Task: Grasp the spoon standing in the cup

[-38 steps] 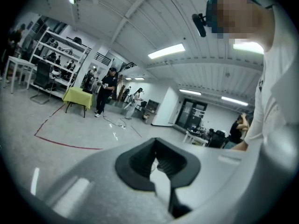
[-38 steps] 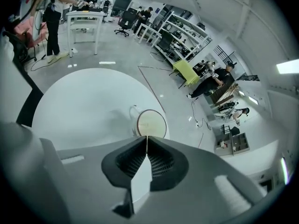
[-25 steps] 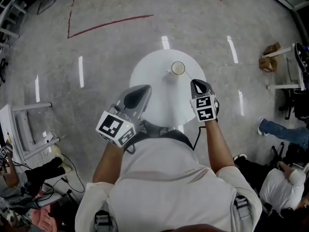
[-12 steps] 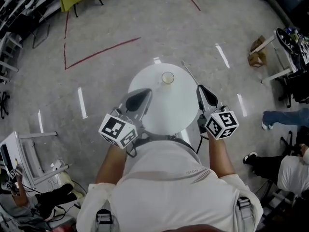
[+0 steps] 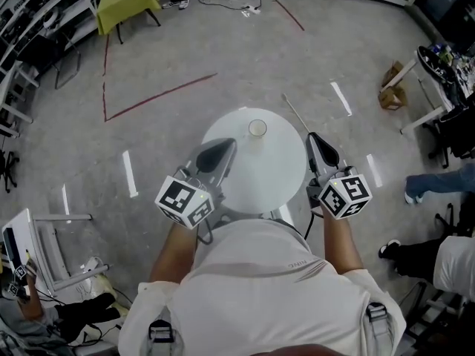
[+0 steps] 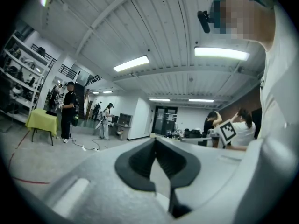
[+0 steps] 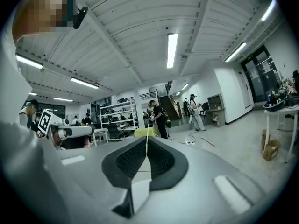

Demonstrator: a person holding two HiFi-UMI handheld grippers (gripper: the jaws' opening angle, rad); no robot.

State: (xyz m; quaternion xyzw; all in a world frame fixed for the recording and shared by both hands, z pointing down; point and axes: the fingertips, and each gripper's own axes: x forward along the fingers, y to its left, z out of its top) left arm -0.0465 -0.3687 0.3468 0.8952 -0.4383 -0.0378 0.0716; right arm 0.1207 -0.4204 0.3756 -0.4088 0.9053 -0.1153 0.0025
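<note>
A thin spoon (image 5: 295,114) juts from the right tongs (image 5: 313,138), apart from the cup (image 5: 257,128) on the round table (image 5: 256,180).

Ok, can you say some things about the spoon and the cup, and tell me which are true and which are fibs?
1. The spoon stands in the cup. False: it is outside the cup, clamped in the right gripper.
2. The right gripper is shut on the spoon. True.
3. The left gripper holds the cup. False: its jaws are together on nothing.
4. The cup stands on the round white table. True.
</note>
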